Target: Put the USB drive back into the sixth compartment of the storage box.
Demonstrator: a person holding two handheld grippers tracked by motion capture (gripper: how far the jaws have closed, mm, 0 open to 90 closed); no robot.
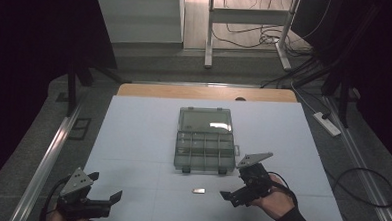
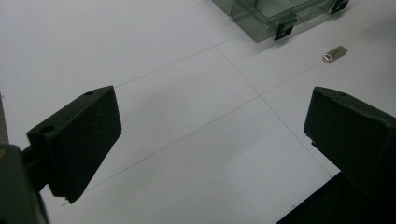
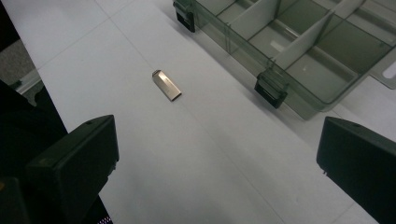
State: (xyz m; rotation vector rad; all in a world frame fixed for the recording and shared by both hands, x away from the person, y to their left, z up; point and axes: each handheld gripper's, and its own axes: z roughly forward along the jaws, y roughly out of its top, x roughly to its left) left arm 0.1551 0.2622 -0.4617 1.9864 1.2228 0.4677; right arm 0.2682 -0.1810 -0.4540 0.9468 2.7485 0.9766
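Observation:
A small silver USB stick (image 1: pixel 198 190) lies flat on the white table (image 1: pixel 132 138), just in front of a clear compartment box (image 1: pixel 204 151) whose lid is folded back. At the near left corner my left gripper (image 1: pixel 105 185) is open and holds nothing. In its own view the left gripper (image 2: pixel 210 135) points at bare table, with the USB stick (image 2: pixel 335 53) and the box corner (image 2: pixel 275 16) far off at the top right. My right gripper (image 1: pixel 234 186) is open just right of the stick. From the right gripper (image 3: pixel 217 163), the USB stick (image 3: pixel 166 85) lies ahead to the left and the box (image 3: pixel 299 51) ahead to the right.
The box has two black latches (image 3: pixel 270 88) on its front wall and several dividers inside. A wooden strip (image 1: pixel 205 93) runs along the table's far edge. On the floor to the right lie a power strip (image 1: pixel 327 123) and cables.

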